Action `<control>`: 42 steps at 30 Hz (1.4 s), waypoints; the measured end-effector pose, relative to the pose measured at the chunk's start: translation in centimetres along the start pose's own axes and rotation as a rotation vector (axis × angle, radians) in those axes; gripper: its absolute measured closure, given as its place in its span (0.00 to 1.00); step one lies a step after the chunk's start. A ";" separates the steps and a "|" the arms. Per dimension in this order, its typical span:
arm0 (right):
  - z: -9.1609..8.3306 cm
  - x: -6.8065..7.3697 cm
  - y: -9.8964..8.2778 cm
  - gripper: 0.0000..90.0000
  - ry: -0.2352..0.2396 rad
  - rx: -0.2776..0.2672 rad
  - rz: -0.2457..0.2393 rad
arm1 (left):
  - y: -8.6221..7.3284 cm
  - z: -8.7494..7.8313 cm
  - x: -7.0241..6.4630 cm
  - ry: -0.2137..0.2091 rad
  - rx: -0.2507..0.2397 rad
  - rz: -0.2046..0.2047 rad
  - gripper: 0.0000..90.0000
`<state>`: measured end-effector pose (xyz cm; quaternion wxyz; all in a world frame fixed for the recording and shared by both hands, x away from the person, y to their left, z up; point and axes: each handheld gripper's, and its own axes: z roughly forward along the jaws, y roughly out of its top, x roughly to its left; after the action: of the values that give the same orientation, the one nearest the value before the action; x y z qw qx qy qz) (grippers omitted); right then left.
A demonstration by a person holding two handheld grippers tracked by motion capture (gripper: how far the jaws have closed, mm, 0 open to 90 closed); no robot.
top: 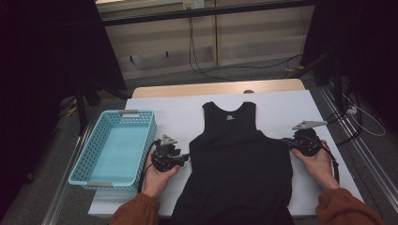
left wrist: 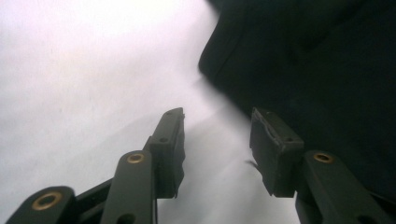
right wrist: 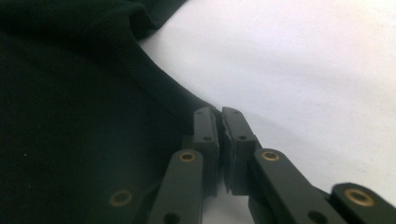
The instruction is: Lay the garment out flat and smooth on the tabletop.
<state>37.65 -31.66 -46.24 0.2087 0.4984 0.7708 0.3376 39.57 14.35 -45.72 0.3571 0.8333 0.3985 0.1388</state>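
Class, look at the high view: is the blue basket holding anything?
No, the blue basket beside the black tank top shows only its bare floor.

We hold both grippers low, forearms in from below. Left gripper (left wrist: 217, 140) jaws apart, nothing pressed between the pads. Right gripper (right wrist: 220, 140) jaws pinched together, pads meeting.

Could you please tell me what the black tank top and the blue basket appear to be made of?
The black tank top looks like soft, matte knit fabric: it lies limp and flat, with a stitched armhole edge in the right gripper view. The blue basket looks like moulded plastic, slightly glossy, with rows of punched holes through rigid walls.
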 end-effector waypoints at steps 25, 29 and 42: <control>0.2 0.3 0.2 0.95 0.010 -0.009 -0.001 | 2.2 2.7 -0.9 -0.087 -0.039 -0.001 0.66; 0.2 0.3 0.2 0.95 0.011 -0.015 -0.004 | 2.7 3.1 -1.0 -0.113 -0.037 -0.003 0.88; -0.4 0.0 0.5 0.95 0.003 -0.041 0.005 | 5.4 1.3 -2.5 -0.174 -0.121 -0.003 0.94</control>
<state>37.71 -31.66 -45.66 0.2169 0.4955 0.7627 0.3547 41.75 9.50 -42.71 0.4401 0.8187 0.3580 0.0892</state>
